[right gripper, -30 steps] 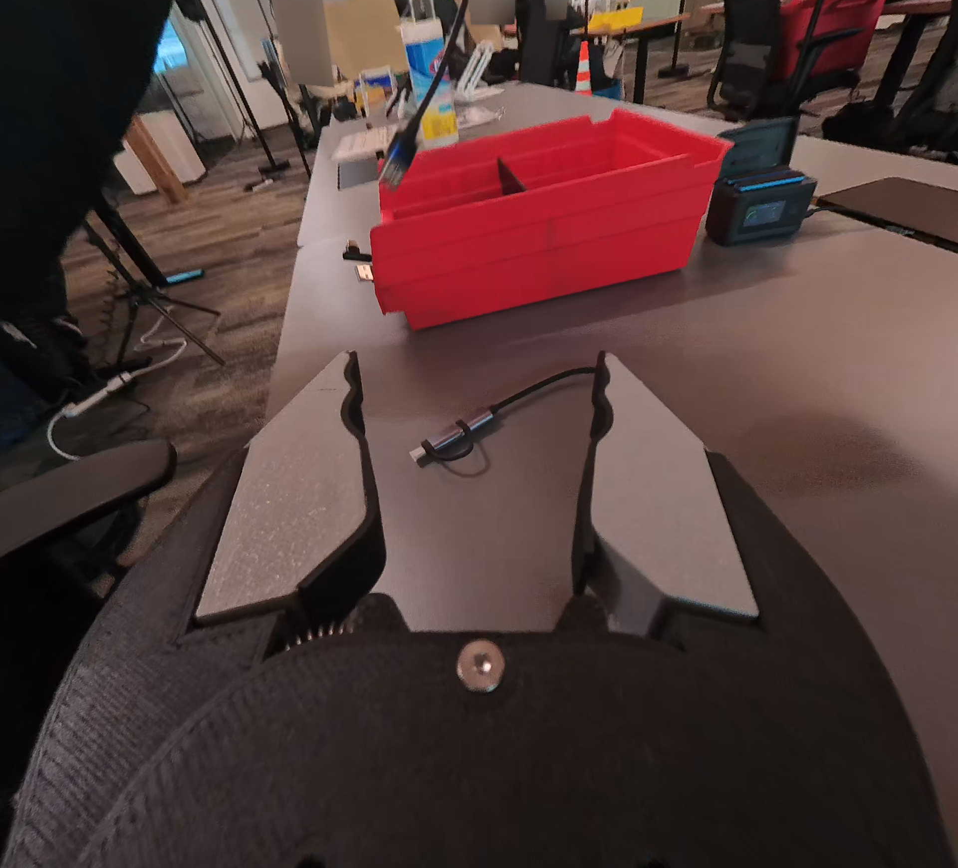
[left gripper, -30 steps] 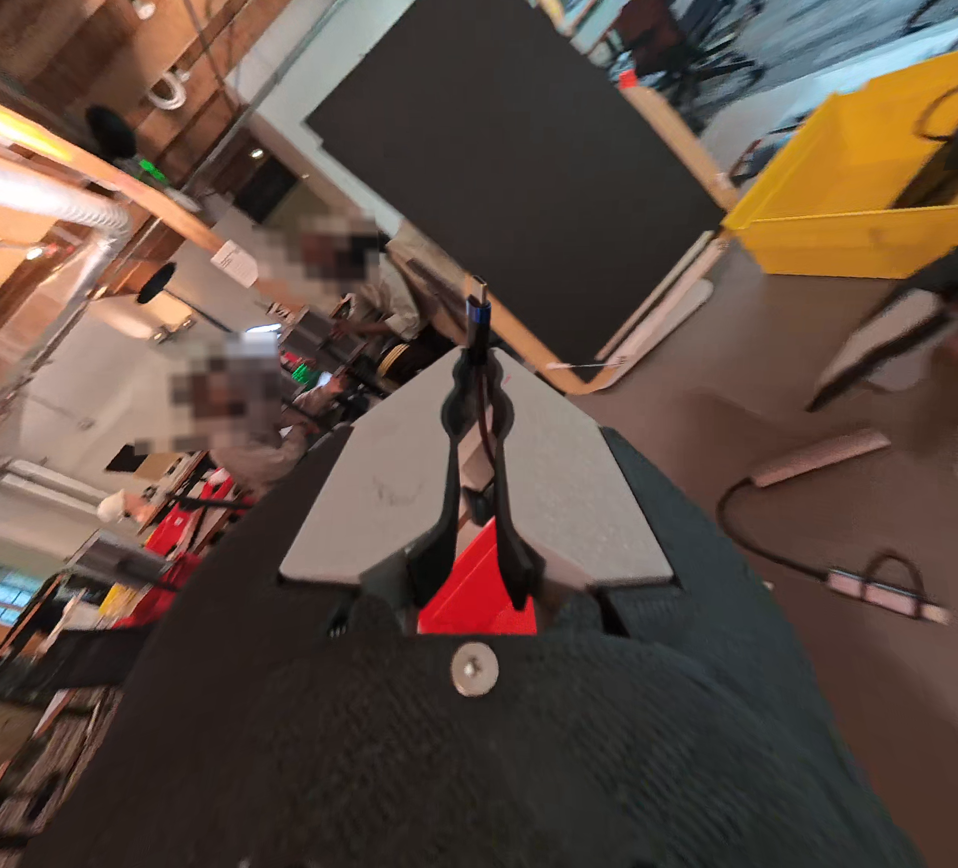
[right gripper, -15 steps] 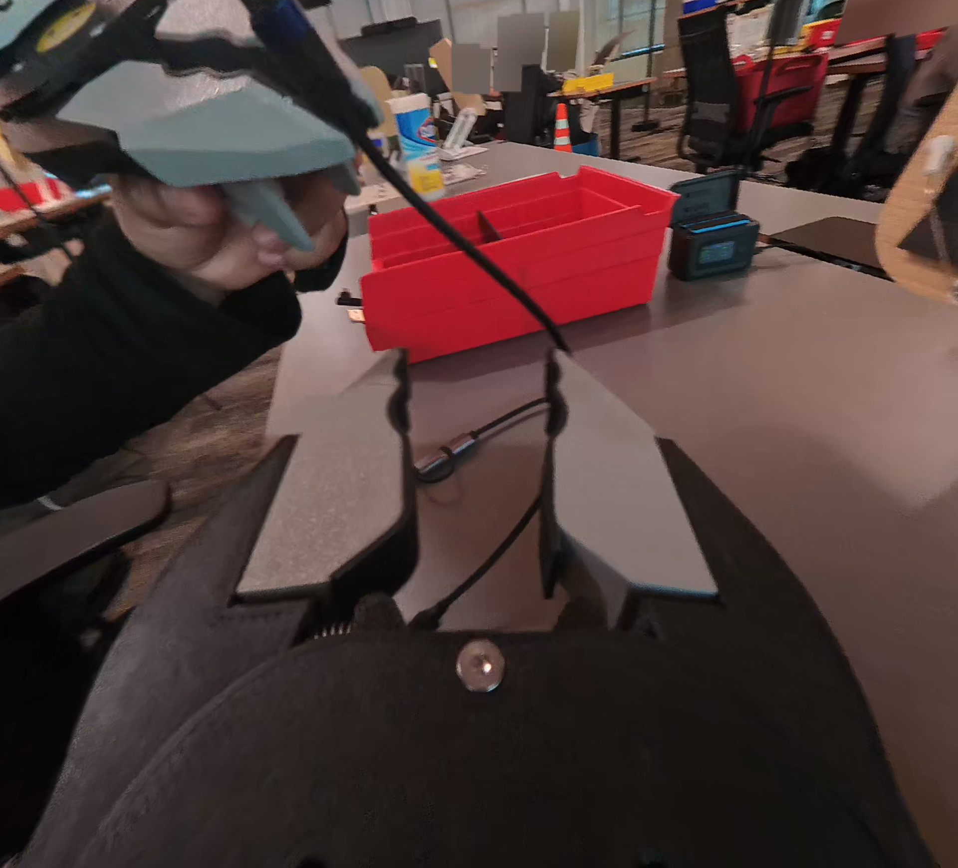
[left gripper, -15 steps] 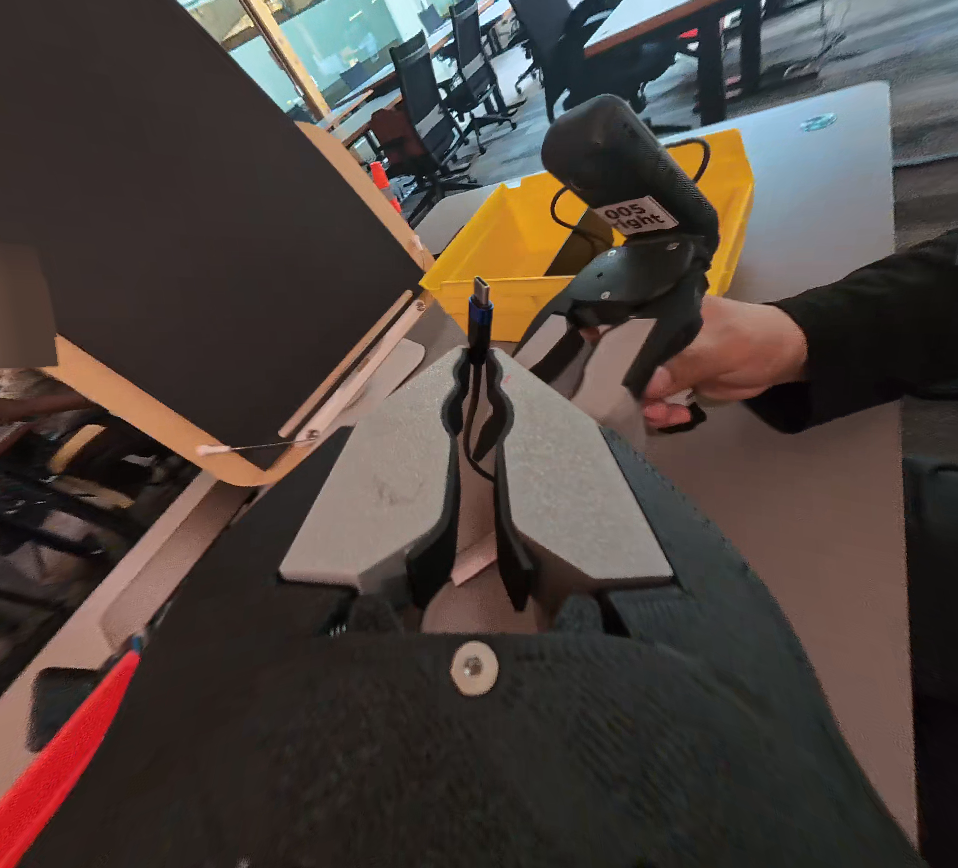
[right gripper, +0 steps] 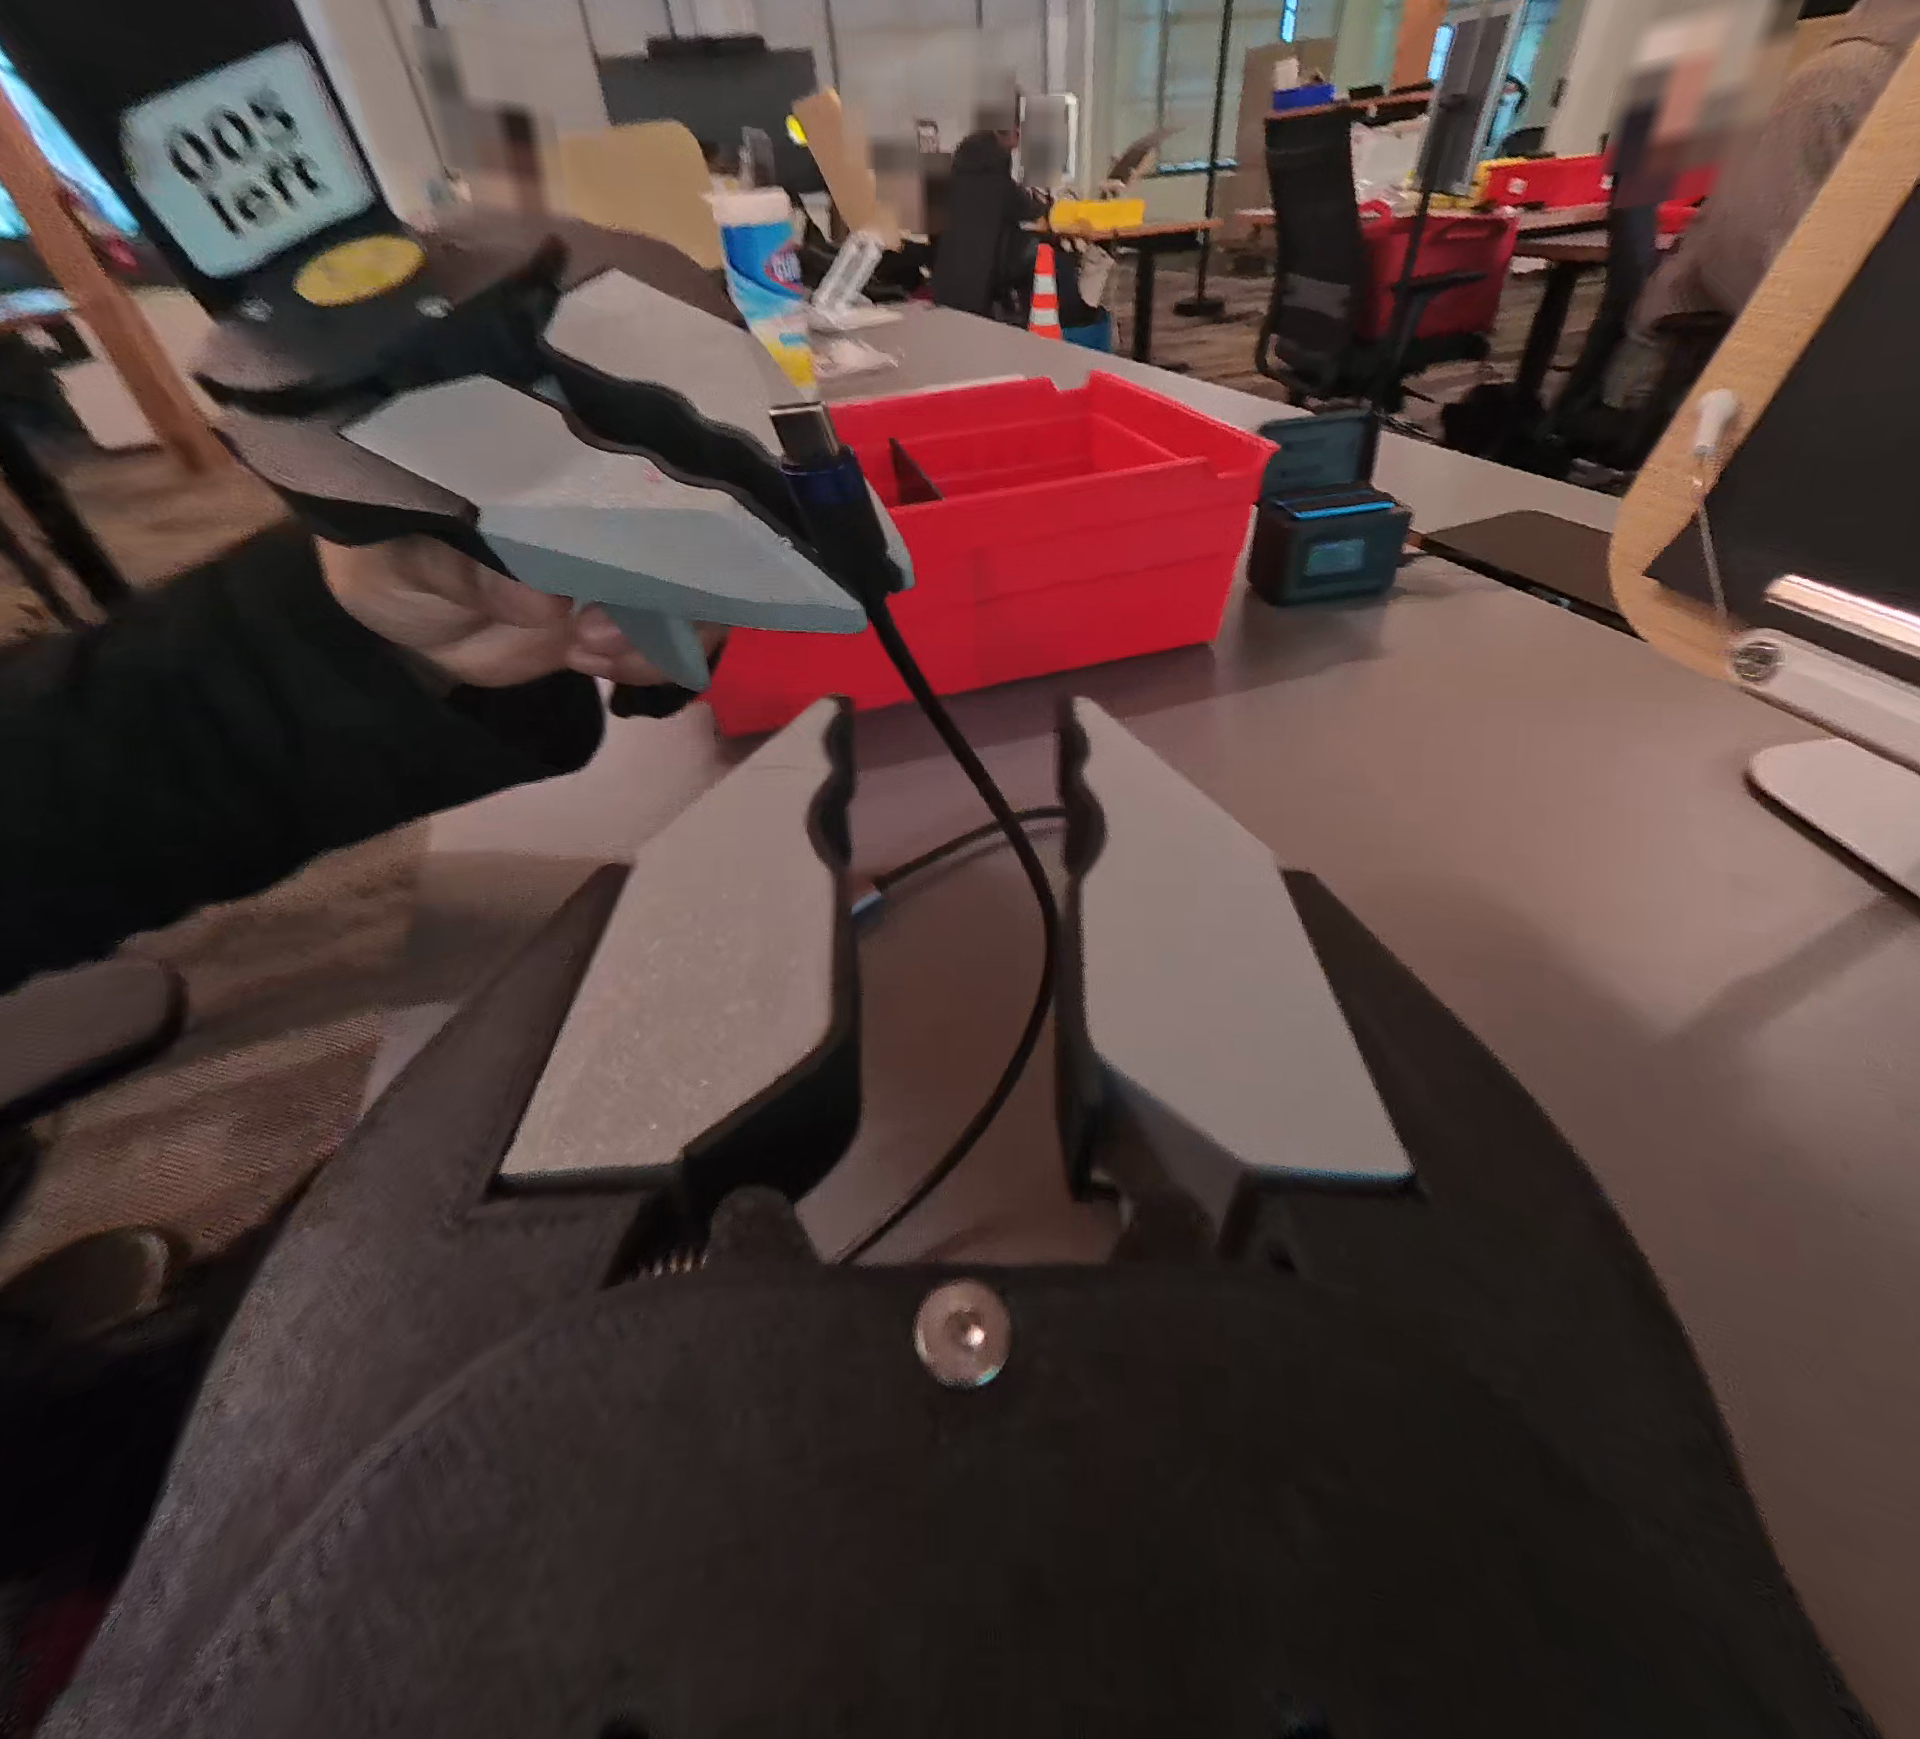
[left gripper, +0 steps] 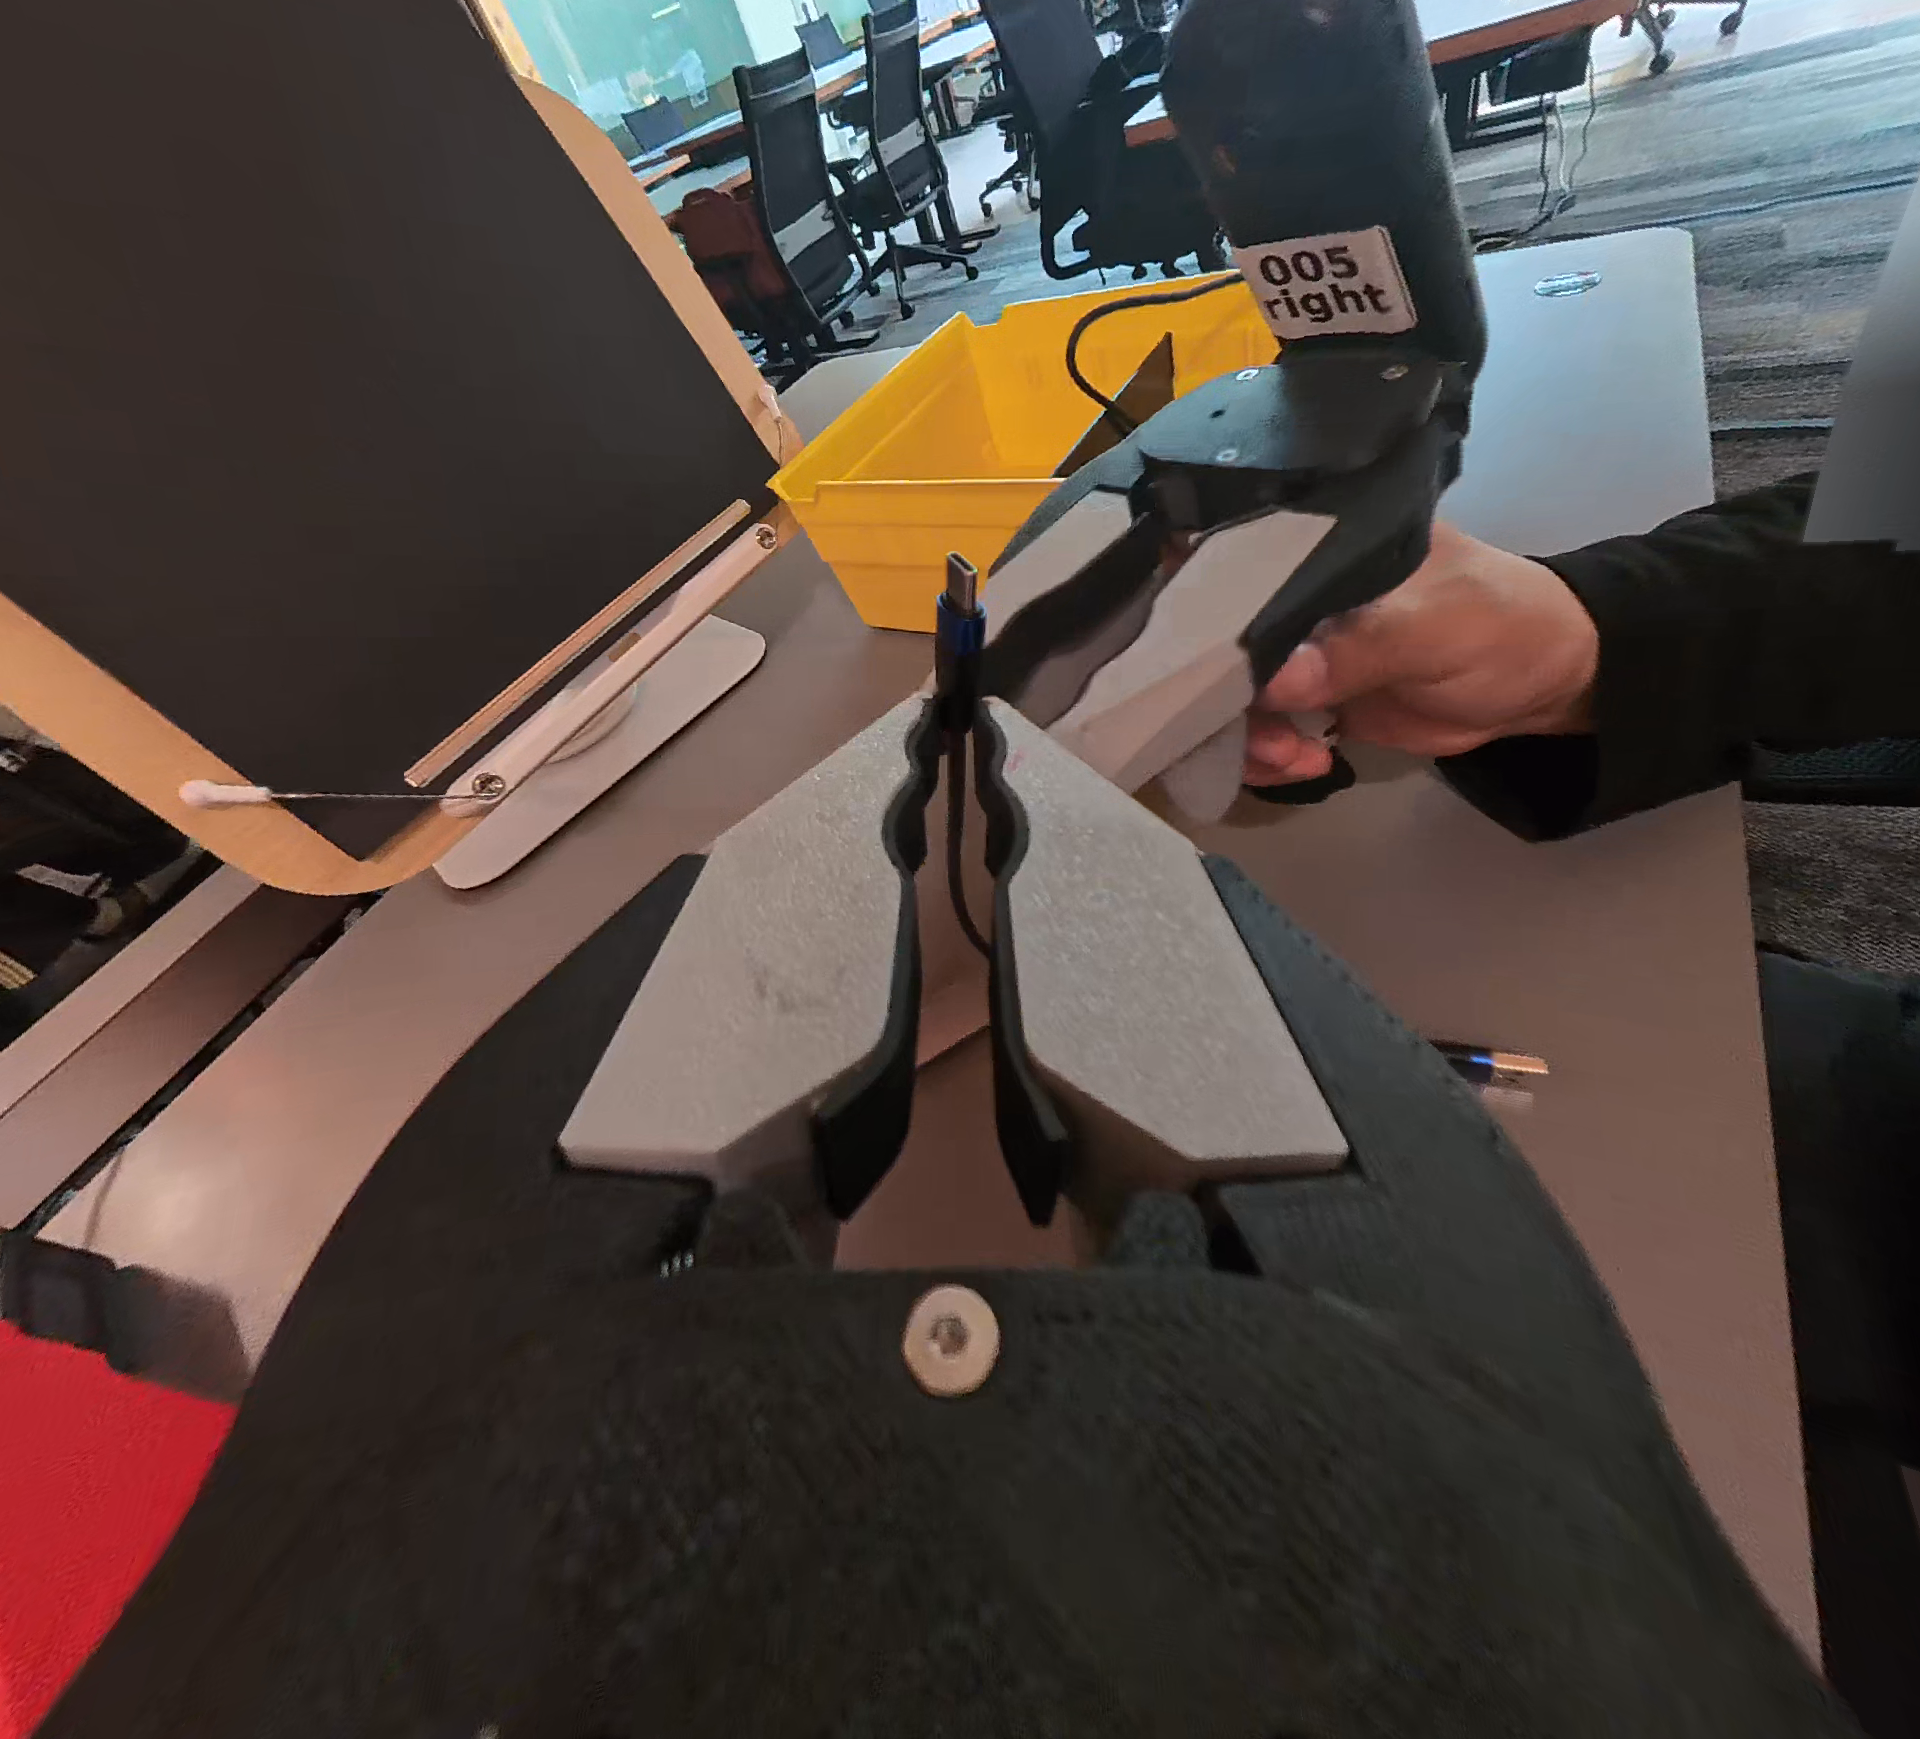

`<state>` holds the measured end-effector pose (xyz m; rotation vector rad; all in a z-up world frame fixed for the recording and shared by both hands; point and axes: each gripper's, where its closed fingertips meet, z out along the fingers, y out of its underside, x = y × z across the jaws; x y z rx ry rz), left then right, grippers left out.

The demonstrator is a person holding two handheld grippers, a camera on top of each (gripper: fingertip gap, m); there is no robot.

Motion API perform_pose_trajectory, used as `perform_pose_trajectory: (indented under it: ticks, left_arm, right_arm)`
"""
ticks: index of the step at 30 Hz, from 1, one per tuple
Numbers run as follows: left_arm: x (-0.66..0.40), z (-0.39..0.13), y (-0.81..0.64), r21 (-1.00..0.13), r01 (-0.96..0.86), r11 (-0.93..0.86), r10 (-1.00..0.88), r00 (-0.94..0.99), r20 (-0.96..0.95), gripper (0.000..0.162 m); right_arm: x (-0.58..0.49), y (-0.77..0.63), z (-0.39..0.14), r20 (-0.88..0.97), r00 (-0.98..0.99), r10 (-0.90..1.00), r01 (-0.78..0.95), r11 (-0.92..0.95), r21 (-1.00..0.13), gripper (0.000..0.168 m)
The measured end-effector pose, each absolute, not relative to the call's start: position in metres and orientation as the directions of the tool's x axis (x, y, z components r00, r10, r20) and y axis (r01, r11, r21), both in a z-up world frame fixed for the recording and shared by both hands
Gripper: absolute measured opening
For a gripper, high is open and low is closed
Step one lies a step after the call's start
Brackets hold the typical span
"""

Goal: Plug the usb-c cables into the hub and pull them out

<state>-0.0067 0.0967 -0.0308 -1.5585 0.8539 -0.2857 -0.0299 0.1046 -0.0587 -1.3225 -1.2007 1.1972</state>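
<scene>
Since a second earlier, the left tongs [left gripper: 958, 733] had swung from facing the room to face across the bench [left gripper: 1558, 941], and the right tongs [right gripper: 956, 754] had risen to meet them. The left tongs were clamped on a black USB-C cable [left gripper: 958, 640] just behind its blue-collared plug, which pointed up and away from them. The right tongs stood apart, holding nothing; the cable [right gripper: 997, 816] hung down from the left tongs and passed loosely between the right fingers [right gripper: 727, 941]. Behind the cable stood a red bin [right gripper: 1039, 546]; in the left wrist view a yellow bin [left gripper: 935, 463] sat beyond the plug. No hub was in view, so plugging in seemingly had not begun: the whole plug-and-pull sequence appeared to remain.
</scene>
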Motion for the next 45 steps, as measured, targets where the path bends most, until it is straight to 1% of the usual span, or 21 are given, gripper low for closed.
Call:
perform_pose_trajectory:
  ticks: [1, 2, 4, 6, 7, 8, 12, 16, 20, 23, 25, 28, 30, 31, 32, 33, 34, 36, 40, 43, 45]
  left_arm:
    - [-0.005, -0.032, 0.098, -0.933, -0.355, 0.049, -0.657, 0.693, -0.298, 0.004]
    - [-0.005, -0.033, 0.101, -0.93, -0.366, 0.041, -0.642, 0.703, -0.305, 0.004]
    - [-0.011, -0.039, 0.109, -0.92, -0.392, -0.013, -0.606, 0.735, -0.305, 0.004]
    - [-0.018, -0.045, 0.113, -0.904, -0.423, -0.056, -0.589, 0.745, -0.312, 0.0]
    - [-0.022, -0.049, 0.113, -0.89, -0.45, -0.071, -0.593, 0.737, -0.325, 0.004]
    - [-0.026, -0.055, 0.114, -0.869, -0.485, -0.097, -0.6, 0.725, -0.338, 0.012]
    - [-0.043, -0.107, 0.122, -0.672, -0.701, -0.241, -0.696, 0.607, -0.384, 0.04]
    - [-0.058, -0.156, 0.148, -0.5, -0.794, -0.345, -0.745, 0.556, -0.368, 0.035]
    - [-0.069, -0.178, 0.166, -0.406, -0.833, -0.376, -0.795, 0.515, -0.319, 0.036]
    - [-0.063, -0.183, 0.168, -0.407, -0.837, -0.366, -0.848, 0.48, -0.224, 0.029]
    - [-0.06, -0.184, 0.166, -0.411, -0.847, -0.338, -0.871, 0.446, -0.203, 0.024]
    - [-0.058, -0.185, 0.163, -0.443, -0.826, -0.349, -0.88, 0.451, -0.148, 0.015]
    - [-0.055, -0.186, 0.159, -0.482, -0.797, -0.363, -0.878, 0.466, -0.11, 0.006]
    - [-0.056, -0.186, 0.159, -0.5, -0.785, -0.367, -0.871, 0.478, -0.112, 0.007]
    - [-0.058, -0.185, 0.16, -0.508, -0.775, -0.375, -0.86, 0.496, -0.122, 0.013]
    - [-0.062, -0.187, 0.16, -0.505, -0.769, -0.391, -0.85, 0.512, -0.121, 0.025]
    - [-0.064, -0.189, 0.158, -0.507, -0.762, -0.404, -0.844, 0.524, -0.116, 0.03]
    - [-0.064, -0.188, 0.156, -0.536, -0.739, -0.408, -0.831, 0.544, -0.117, 0.036]
    - [-0.074, -0.189, 0.147, -0.484, -0.767, -0.422, -0.811, 0.558, -0.176, 0.035]
    - [-0.077, -0.188, 0.14, -0.506, -0.734, -0.453, -0.782, 0.6, -0.169, 0.037]
    - [-0.085, -0.191, 0.139, -0.495, -0.715, -0.494, -0.748, 0.639, -0.177, 0.04]
  right_arm:
    - [-0.03, 0.106, -0.062, -0.025, 0.056, 0.998, 0.095, -0.03, -0.995, 0.007]
    - [-0.029, 0.107, -0.064, 0.02, 0.075, 0.997, 0.118, 0.011, -0.993, 0.003]
    - [-0.023, 0.124, -0.067, 0.107, 0.198, 0.974, 0.165, 0.074, -0.984, 0.003]
    - [-0.009, 0.152, -0.069, 0.237, 0.379, 0.894, 0.249, 0.148, -0.957, 0.0]
    - [-0.004, 0.16, -0.069, 0.281, 0.423, 0.862, 0.28, 0.17, -0.945, 0.0]
    - [0.0, 0.167, -0.071, 0.289, 0.457, 0.841, 0.298, 0.162, -0.941, 0.0]
    - [0.004, 0.18, -0.081, 0.233, 0.502, 0.833, 0.327, 0.066, -0.943, 0.0]
    - [0.008, 0.19, -0.093, 0.257, 0.52, 0.815, 0.39, 0.041, -0.92, 0.0]
    - [0.005, 0.189, -0.105, 0.22, 0.499, 0.838, 0.414, -0.007, -0.91, 0.001]
    - [0.004, 0.189, -0.11, 0.154, 0.492, 0.857, 0.397, -0.063, -0.916, 0.002]
    - [0.005, 0.19, -0.113, 0.133, 0.491, 0.861, 0.398, -0.086, -0.913, 0.002]
    - [0.002, 0.188, -0.118, 0.102, 0.473, 0.875, 0.403, -0.112, -0.908, 0.004]
    - [-0.001, 0.185, -0.125, 0.067, 0.457, 0.887, 0.416, -0.146, -0.898, 0.012]
    - [-0.001, 0.185, -0.13, 0.05, 0.455, 0.889, 0.425, -0.167, -0.889, 0.017]
    - [-0.002, 0.185, -0.132, 0.033, 0.453, 0.891, 0.427, -0.184, -0.885, 0.021]
    - [-0.003, 0.185, -0.133, 0.019, 0.449, 0.893, 0.423, -0.195, -0.885, 0.024]
    - [-0.004, 0.183, -0.134, 0.005, 0.437, 0.899, 0.42, -0.2, -0.885, 0.027]
    - [-0.008, 0.178, -0.135, -0.014, 0.413, 0.911, 0.415, -0.202, -0.887, 0.035]
    - [-0.018, 0.163, -0.148, -0.012, 0.325, 0.946, 0.477, -0.175, -0.861, 0.045]
    - [-0.024, 0.147, -0.174, -0.009, 0.251, 0.968, 0.592, -0.161, -0.79, 0.05]
    - [-0.022, 0.148, -0.189, 0.054, 0.251, 0.967, 0.658, -0.129, -0.742, 0.054]
